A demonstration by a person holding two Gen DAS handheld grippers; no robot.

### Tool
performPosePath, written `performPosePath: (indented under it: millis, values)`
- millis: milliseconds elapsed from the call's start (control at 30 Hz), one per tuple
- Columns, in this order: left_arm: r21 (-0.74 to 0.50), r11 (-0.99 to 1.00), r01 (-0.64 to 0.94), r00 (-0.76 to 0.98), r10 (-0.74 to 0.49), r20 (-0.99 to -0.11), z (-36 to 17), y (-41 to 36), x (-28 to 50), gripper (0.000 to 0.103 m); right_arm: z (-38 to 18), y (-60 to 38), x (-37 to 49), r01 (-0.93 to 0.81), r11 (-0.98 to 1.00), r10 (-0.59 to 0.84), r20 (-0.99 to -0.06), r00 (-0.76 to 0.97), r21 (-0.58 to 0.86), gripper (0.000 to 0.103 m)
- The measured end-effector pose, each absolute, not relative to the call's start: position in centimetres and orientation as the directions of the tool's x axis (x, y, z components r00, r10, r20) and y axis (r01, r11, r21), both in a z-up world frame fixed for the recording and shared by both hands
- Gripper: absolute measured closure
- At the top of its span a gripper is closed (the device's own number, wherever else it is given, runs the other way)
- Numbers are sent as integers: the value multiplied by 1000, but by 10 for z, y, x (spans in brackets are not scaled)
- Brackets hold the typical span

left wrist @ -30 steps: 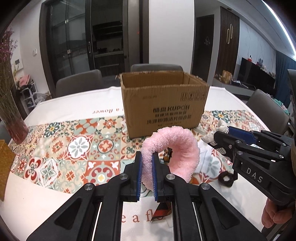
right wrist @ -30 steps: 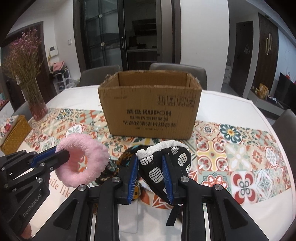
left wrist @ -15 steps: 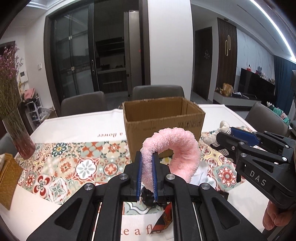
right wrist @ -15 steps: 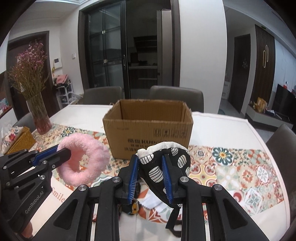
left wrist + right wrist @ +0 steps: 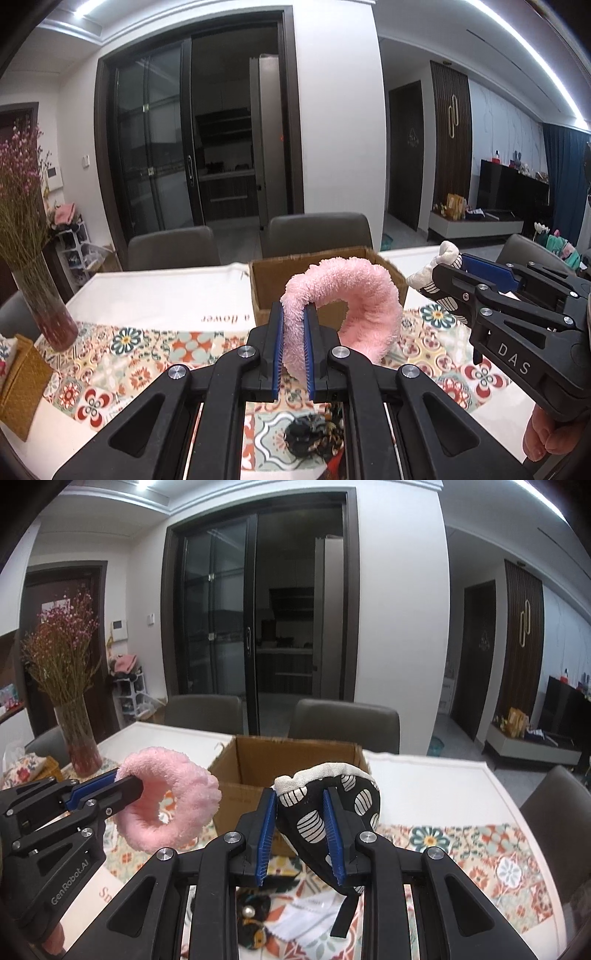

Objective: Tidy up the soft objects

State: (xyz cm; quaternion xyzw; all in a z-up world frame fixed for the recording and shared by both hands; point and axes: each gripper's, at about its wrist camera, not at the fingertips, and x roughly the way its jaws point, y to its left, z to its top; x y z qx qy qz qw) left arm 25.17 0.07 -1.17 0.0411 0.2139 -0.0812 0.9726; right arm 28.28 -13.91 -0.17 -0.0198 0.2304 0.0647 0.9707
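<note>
My left gripper is shut on a fluffy pink ring and holds it in the air in front of the open cardboard box. In the right wrist view the pink ring hangs at the left, beside the box. My right gripper is shut on a black pouch with white striped ovals and holds it up just in front of the box. The left wrist view shows the pouch at the right, in the right gripper.
A dark scrunchie and a white cloth lie on the patterned table runner below the grippers. A vase of dried flowers stands at the left, a woven box near it. Grey chairs stand behind the table.
Both grippers have risen with their loads and moved towards the box. The table and box now sit lower in both views, and the box's inside shows.
</note>
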Motion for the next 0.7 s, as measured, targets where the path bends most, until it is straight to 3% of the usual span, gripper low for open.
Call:
performPosePath:
  millis: [700]
  values:
    - [61,985,164,933,-134,-334,19,-6,291,92,45,-134,314,-146,988,119,-324,938,-59,76]
